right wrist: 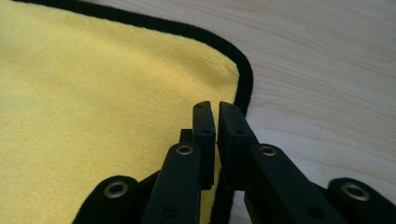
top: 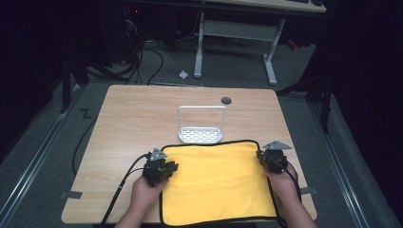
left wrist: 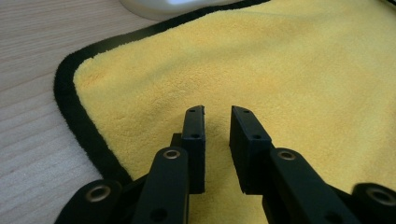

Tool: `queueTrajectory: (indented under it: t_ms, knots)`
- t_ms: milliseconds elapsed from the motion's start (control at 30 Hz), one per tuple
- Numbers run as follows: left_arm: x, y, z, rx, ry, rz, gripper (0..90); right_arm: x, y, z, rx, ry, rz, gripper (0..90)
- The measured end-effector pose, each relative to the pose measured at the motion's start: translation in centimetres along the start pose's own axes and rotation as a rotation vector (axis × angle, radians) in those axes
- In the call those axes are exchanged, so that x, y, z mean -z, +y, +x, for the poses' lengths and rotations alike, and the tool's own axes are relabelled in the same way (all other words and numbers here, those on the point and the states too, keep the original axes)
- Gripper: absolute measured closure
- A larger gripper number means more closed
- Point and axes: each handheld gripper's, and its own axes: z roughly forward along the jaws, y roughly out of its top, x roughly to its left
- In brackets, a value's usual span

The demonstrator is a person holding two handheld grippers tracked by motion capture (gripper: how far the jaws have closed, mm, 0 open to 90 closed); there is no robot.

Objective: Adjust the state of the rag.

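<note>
A yellow cloth [top: 218, 180] with a black hem lies flat on the near half of the wooden table [top: 133, 123]. My left gripper [top: 170, 167] hovers over the cloth's far left corner, held in a hand. In the left gripper view its jaws [left wrist: 217, 112] stand a little apart above the yellow pile [left wrist: 280, 70], with nothing between them. My right gripper [top: 265, 159] sits at the far right corner. In the right gripper view its jaws [right wrist: 214, 106] are almost together over the cloth's black hem [right wrist: 245, 79], and I see no fabric pinched between them.
A white wire rack [top: 201, 126] with a perforated base stands just beyond the cloth's far edge; its rim [left wrist: 163, 7] shows in the left gripper view. A dark round hole [top: 226, 100] marks the table behind it. Bare wood lies left and far.
</note>
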Motion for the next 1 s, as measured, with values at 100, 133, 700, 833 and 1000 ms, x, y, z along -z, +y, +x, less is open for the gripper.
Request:
queueTrajectory:
  t_ms: [100, 133, 700, 833, 1000]
  knots:
    - [0.0, 0.0, 0.2, -0.006, 0.015, -0.007, 78.7, 0.1, 0.1, 0.3, -0.013, 0.019, -0.011, 84.7]
    - [-0.1, 0.1, 0.6, 0.008, 0.014, -0.009, 78.8, 0.0, 0.0, 0.4, -0.013, 0.021, -0.012, 84.1]
    - [0.1, 0.8, 1.0, 0.011, 0.012, -0.035, 70.6, 1.2, -0.9, 0.8, -0.027, 0.053, -0.039, 72.7]
    - [0.8, 1.5, 2.9, 0.025, 0.072, -0.051, 63.7, 3.5, 0.3, 1.7, -0.038, 0.059, -0.131, 67.9]
    - [0.8, 2.2, 4.5, 0.032, 0.113, -0.057, 52.9, 5.7, 0.5, 3.8, 0.000, 0.078, -0.197, 62.7]
